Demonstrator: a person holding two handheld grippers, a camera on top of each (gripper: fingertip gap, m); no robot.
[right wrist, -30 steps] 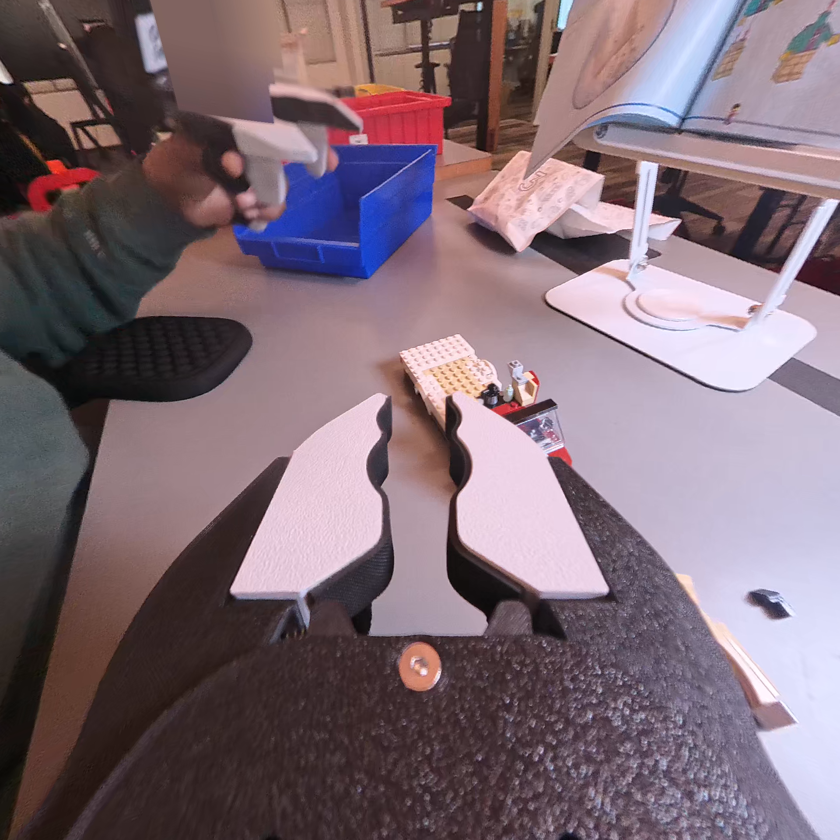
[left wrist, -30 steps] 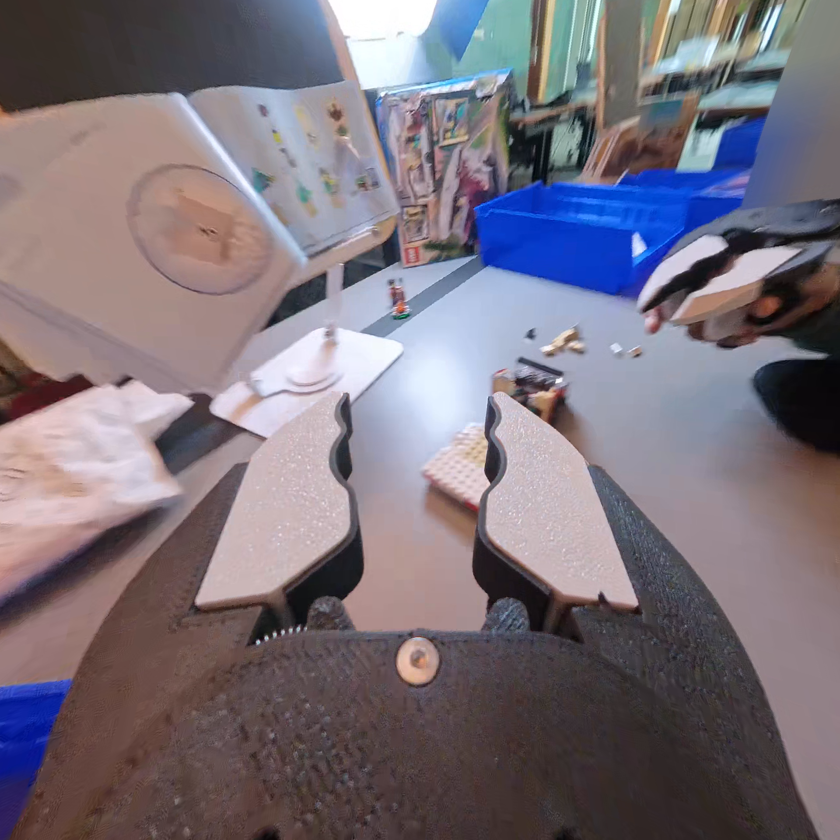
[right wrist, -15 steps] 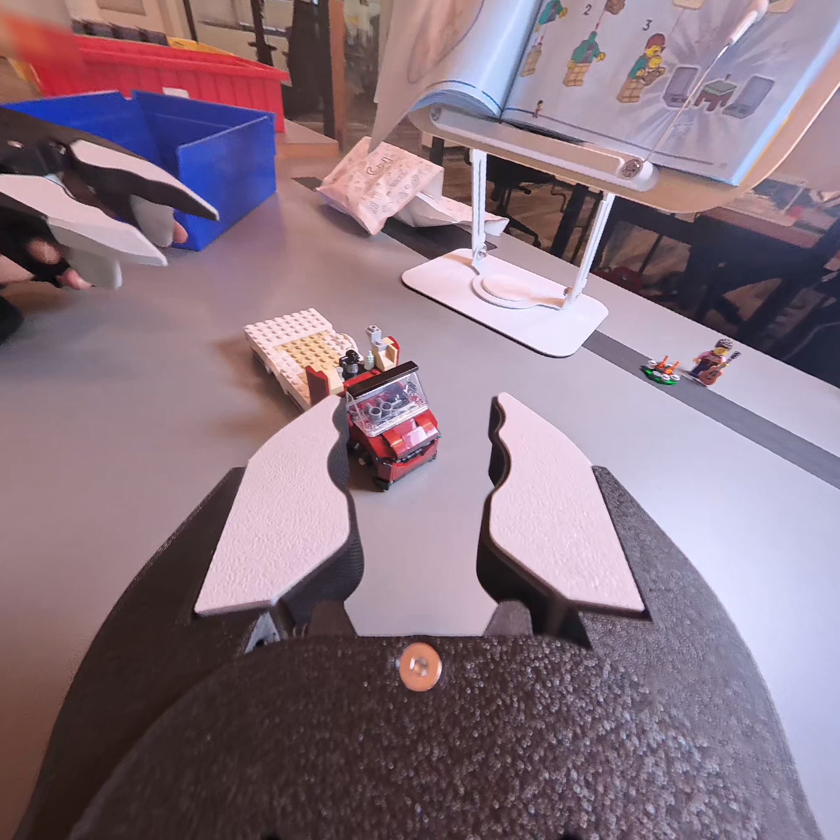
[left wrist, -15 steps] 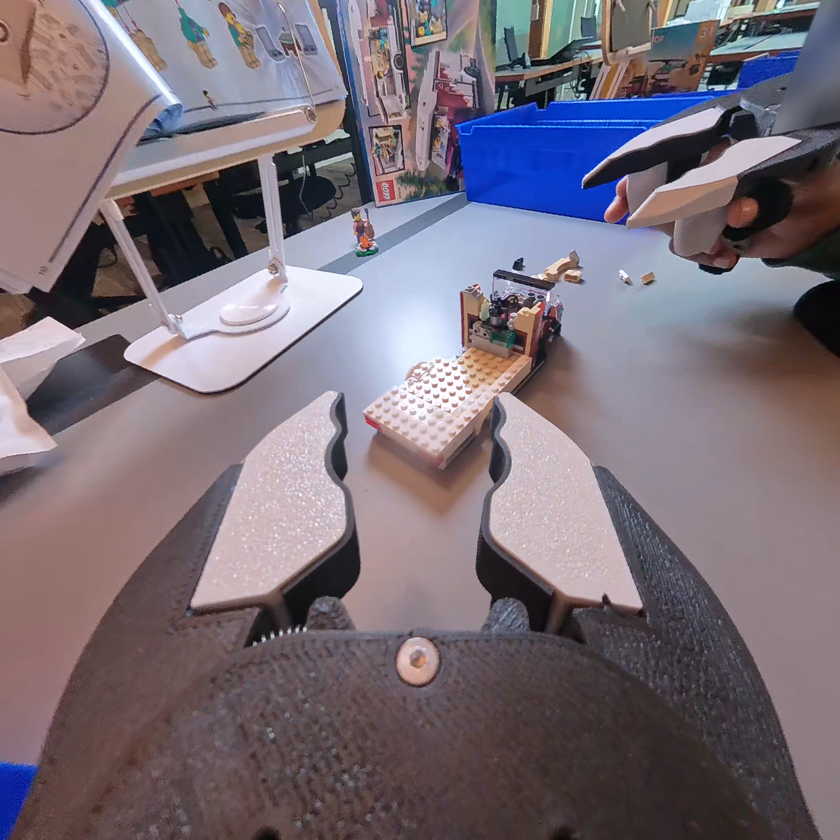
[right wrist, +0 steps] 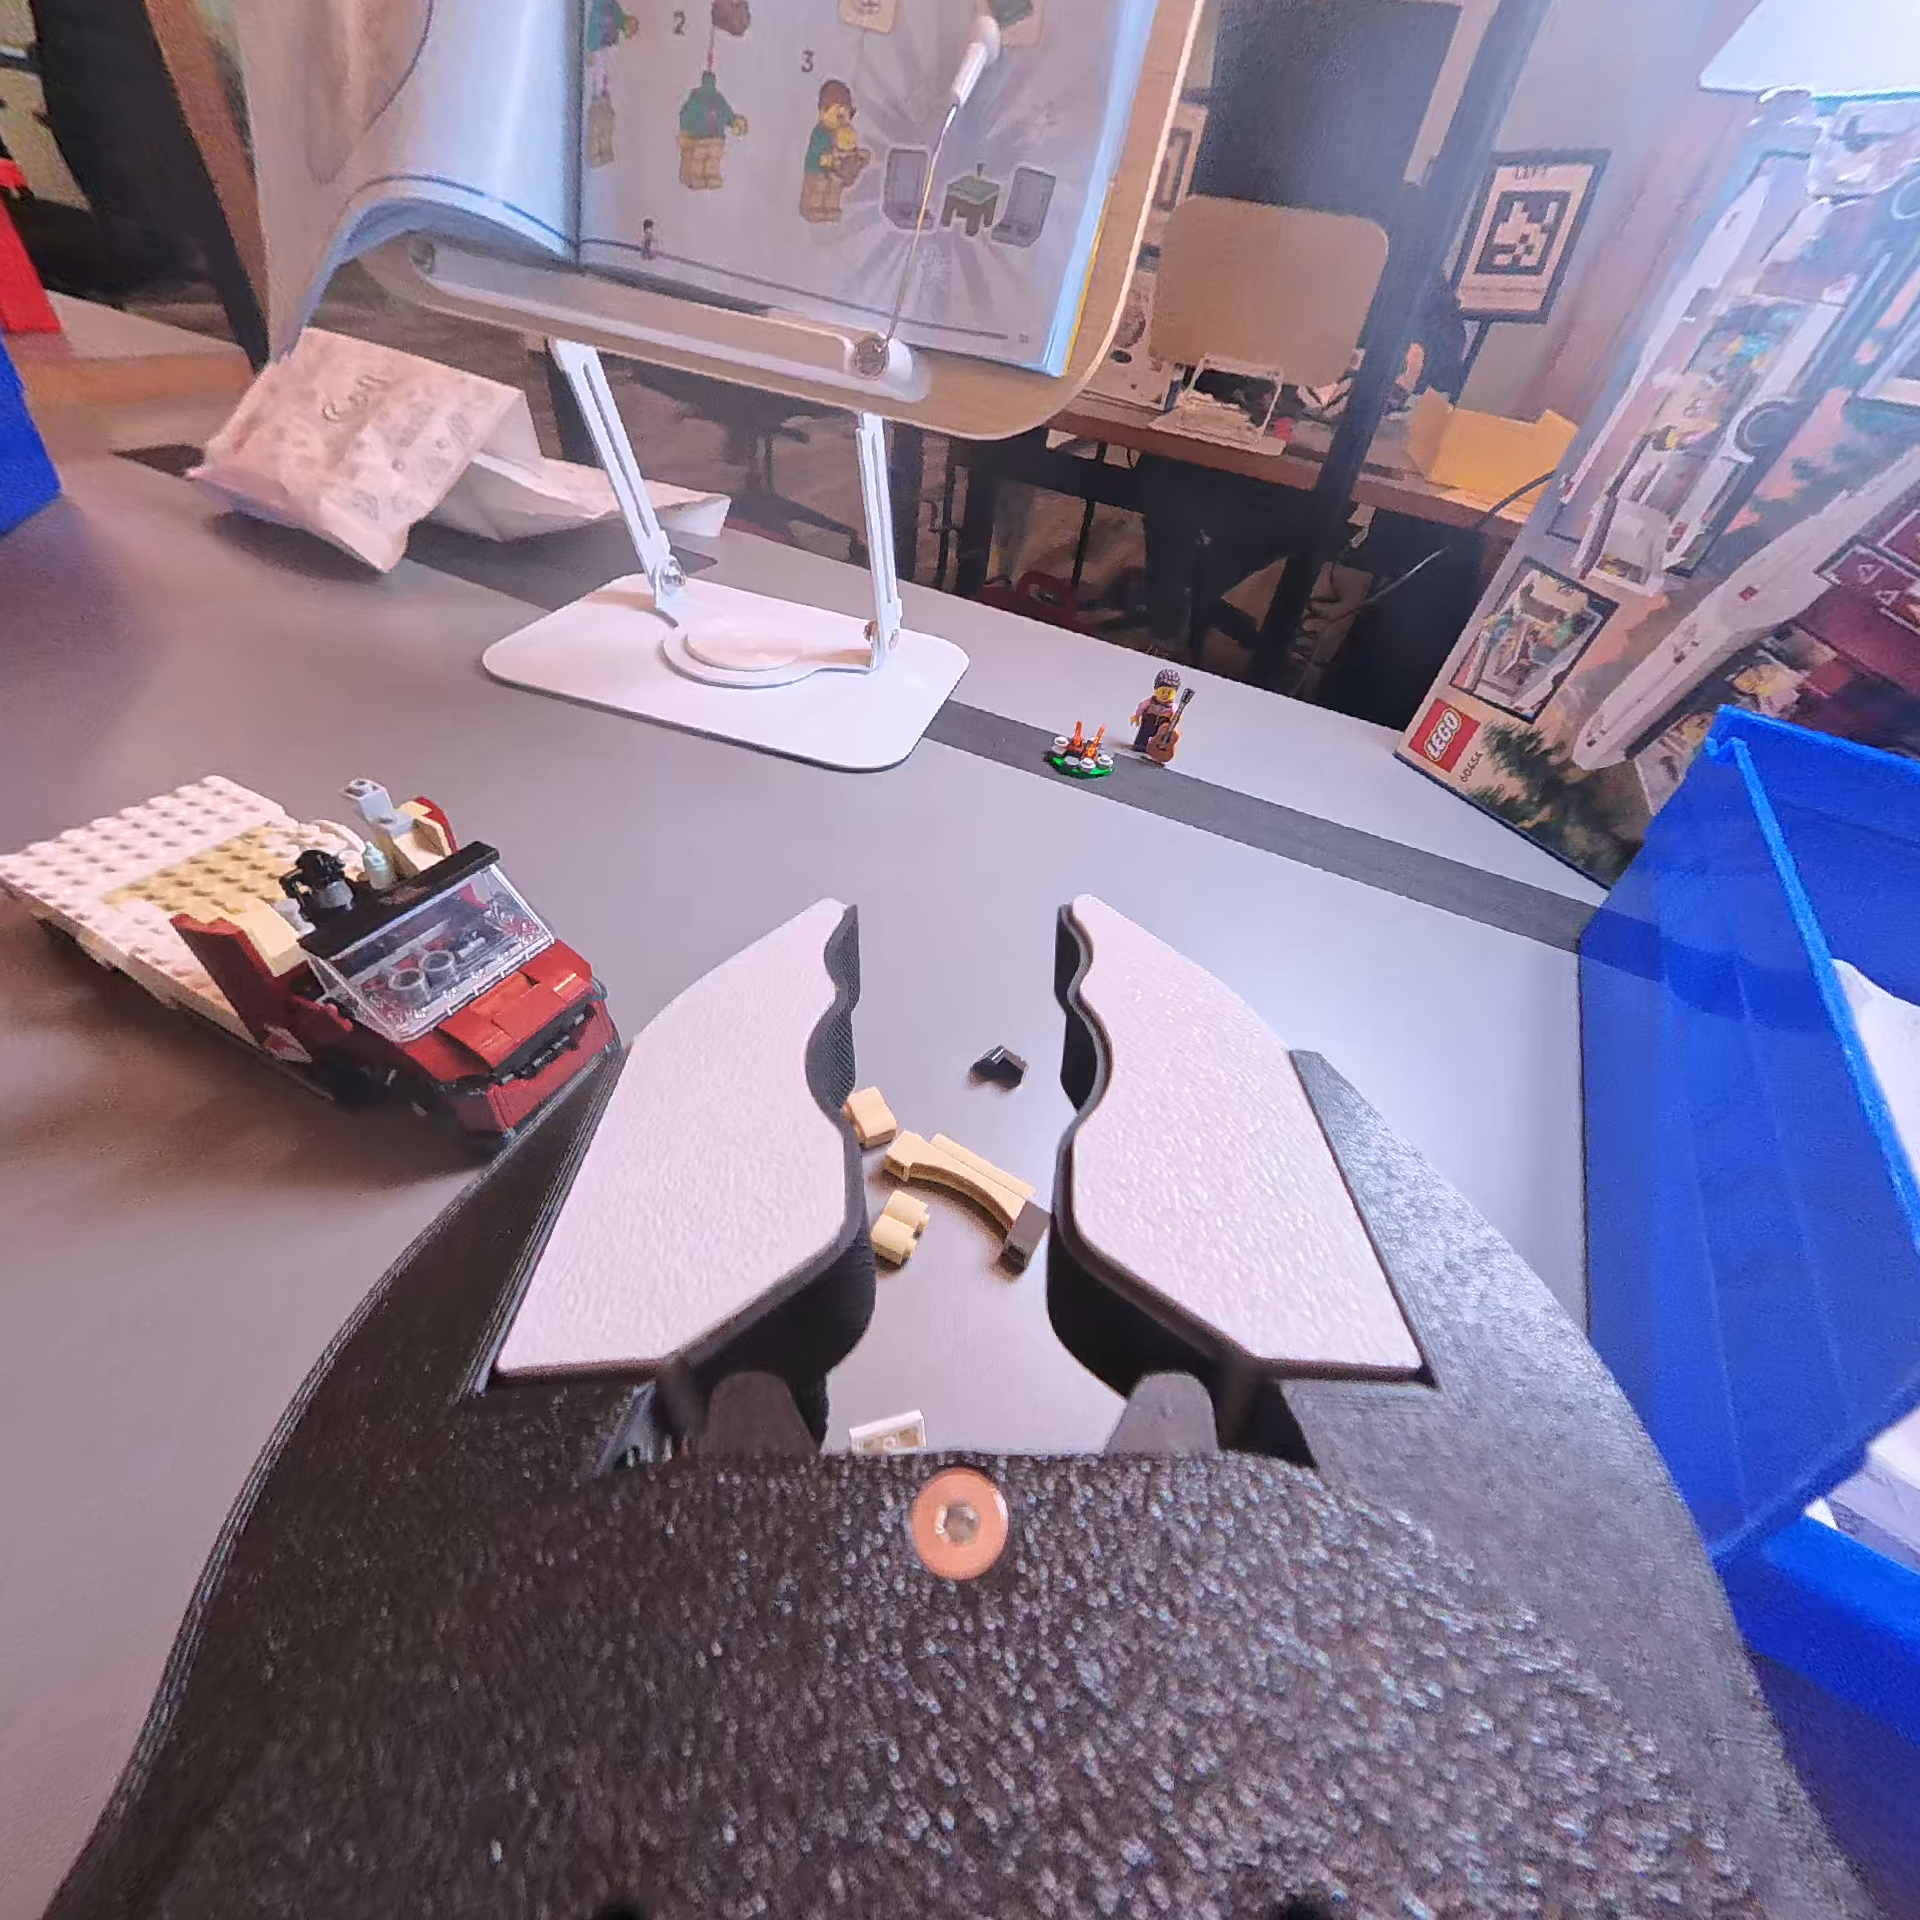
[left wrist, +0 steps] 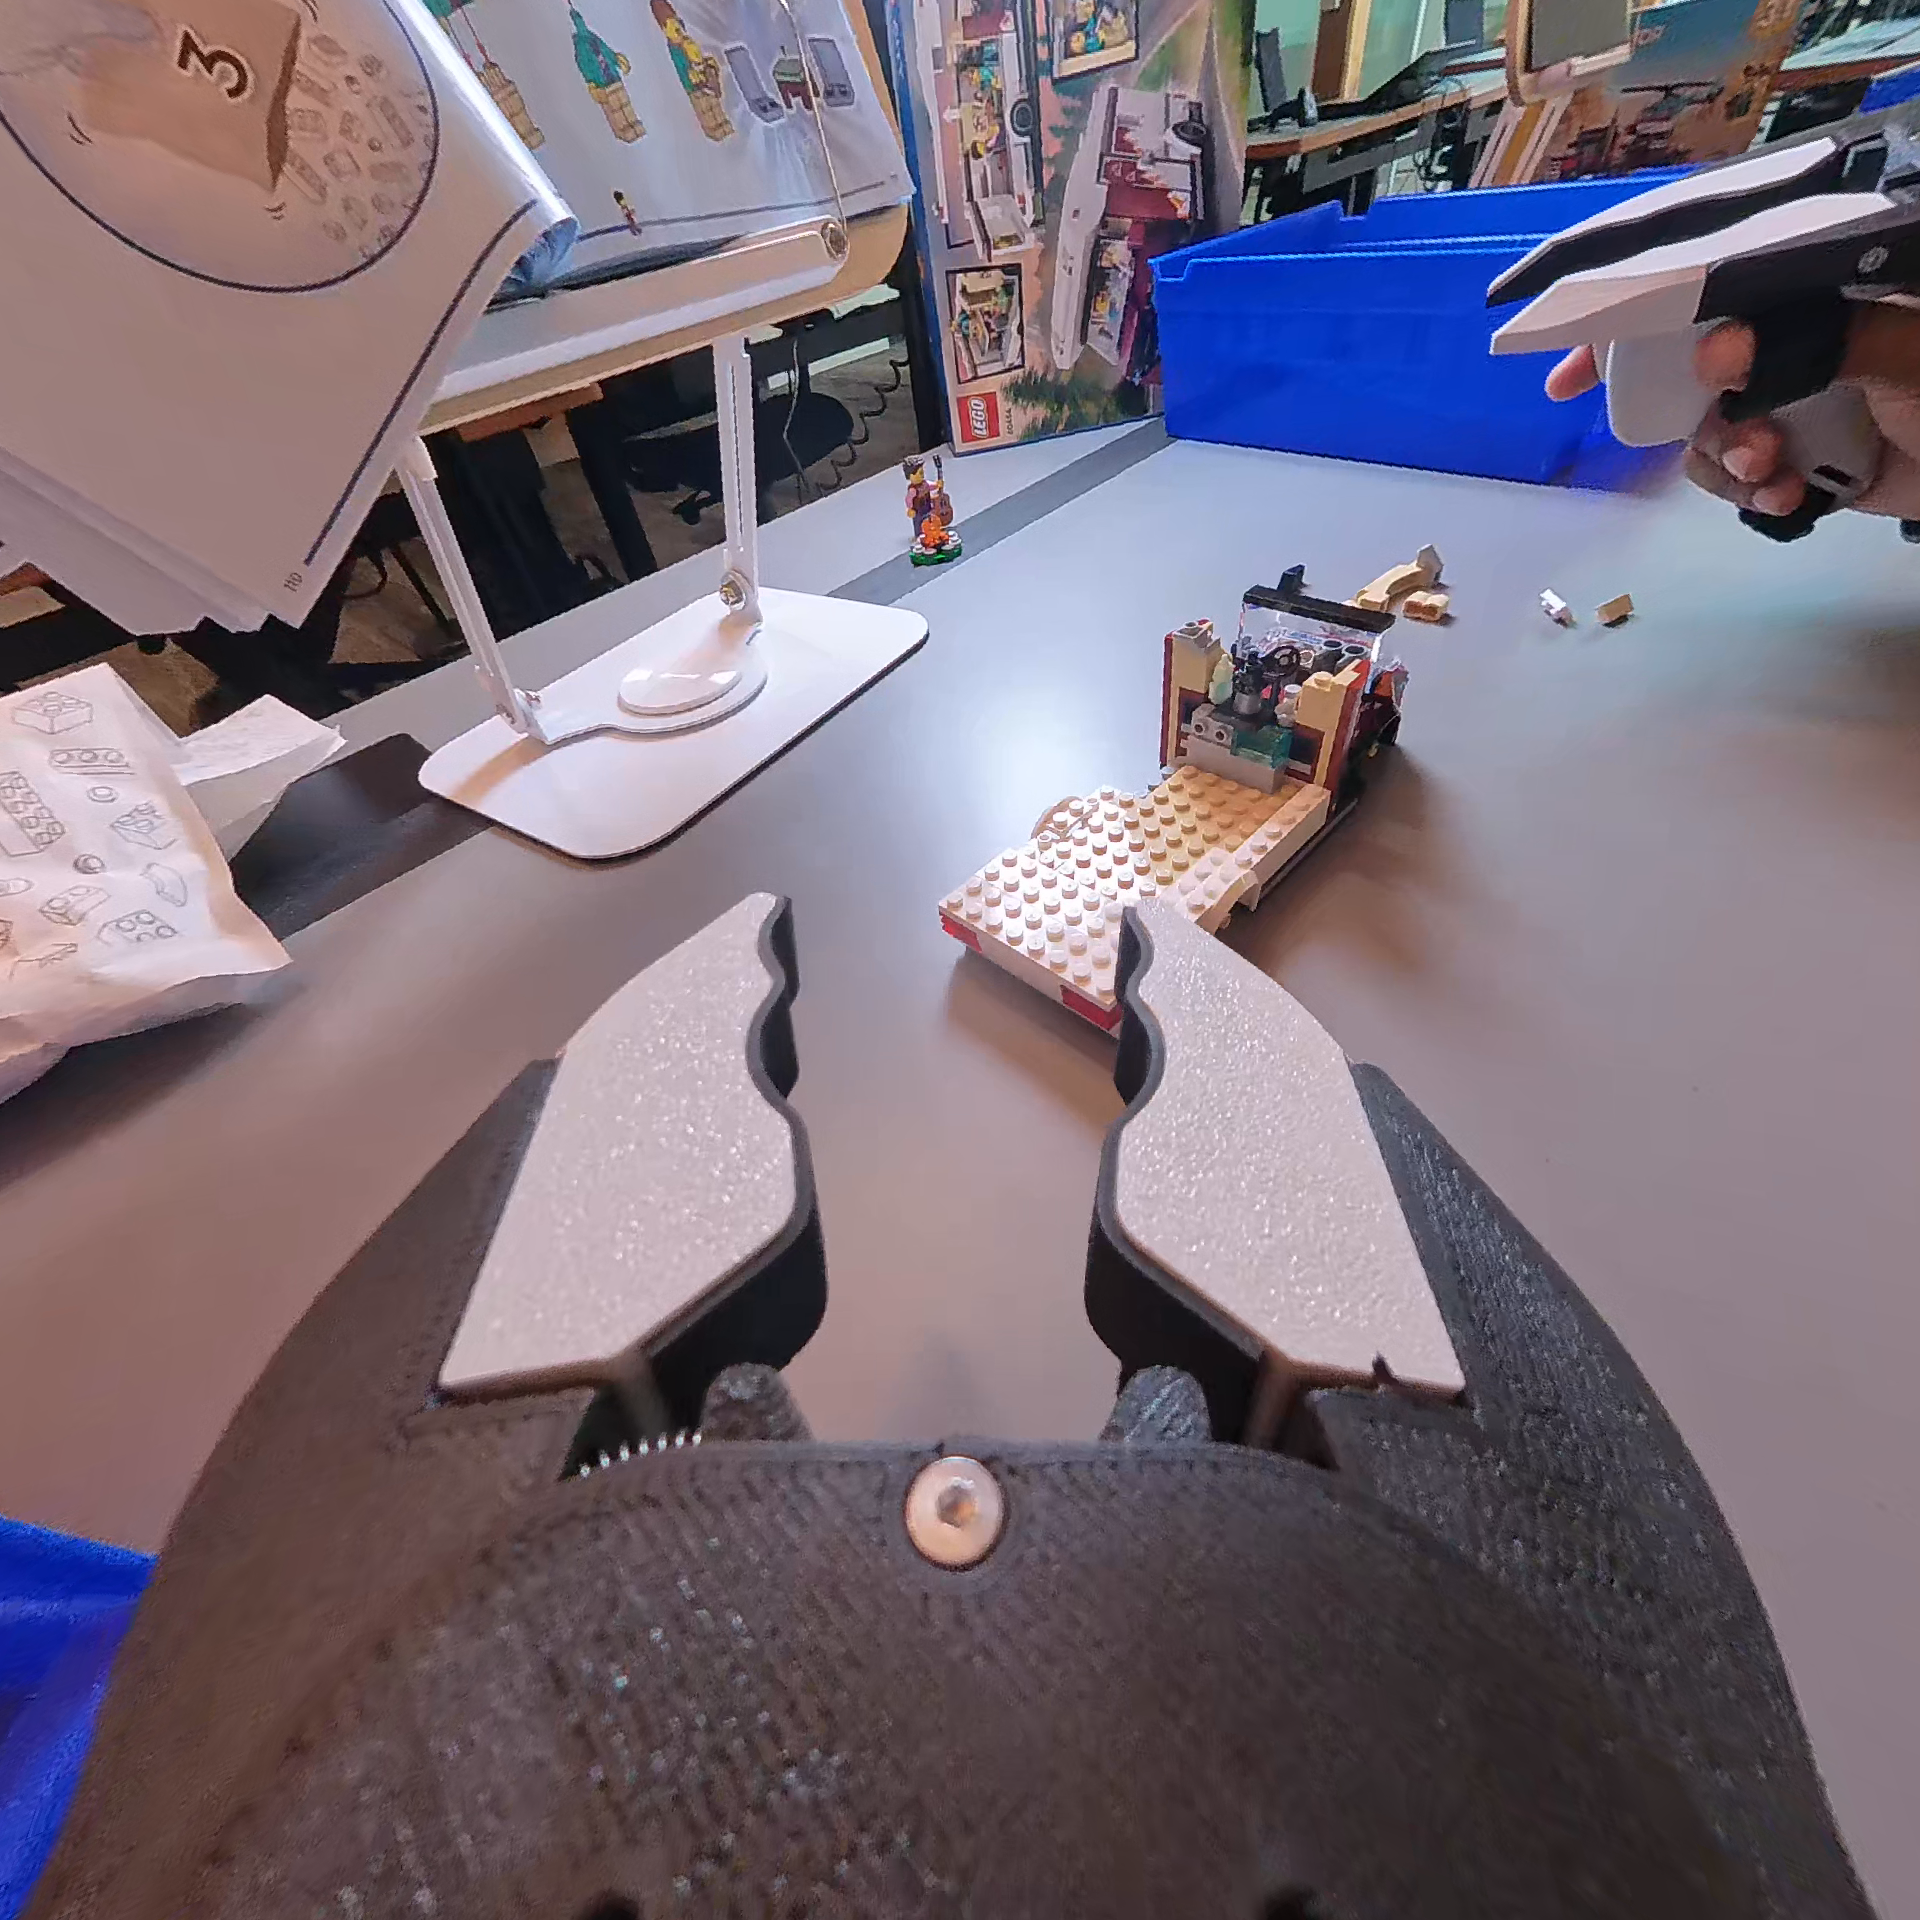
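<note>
TABLE: a grey table [left wrist: 1558, 987] with a darker strip across it carries everything.
BLUE BIN: a blue bin [left wrist: 1340, 353] stands at 1 o'clock in the left wrist view; in the right wrist view it fills the 3 o'clock edge.
BOOK STAND: a white book stand [right wrist: 727, 665] holds an open instruction booklet [right wrist: 810, 156] at 12 o'clock in the right wrist view, at 10 to 11 o'clock in the left.
BOX: a printed toy box [left wrist: 1029, 208] stands upright at 12 o'clock in the left wrist view, beside the bin.
PAPER BAG: a white printed paper bag [left wrist: 94, 883] lies at 9 o'clock in the left wrist view.
BRICK TRUCK: a red and tan brick truck [left wrist: 1195, 821] with a clear windscreen sits on the table at 1 o'clock from the left gripper; at 9 o'clock in the right wrist view.
LEFT GRIPPER: the left gripper [left wrist: 956, 925] has its fingers spread wide and bare, with the truck's studded rear just beyond its right fingertip.
RIGHT GRIPPER: the right gripper [right wrist: 956, 920] hangs above the table, fingers apart and holding nothing.
LOOSE BRICKS: small tan loose bricks [right wrist: 956, 1164] and one black brick [right wrist: 1000, 1062] lie on the table, seen between the right gripper's fingers.
FIGURE: a minifigure with a guitar [right wrist: 1164, 717] stands by a tiny campfire piece [right wrist: 1081, 753] at 12 to 1 o'clock.
</note>
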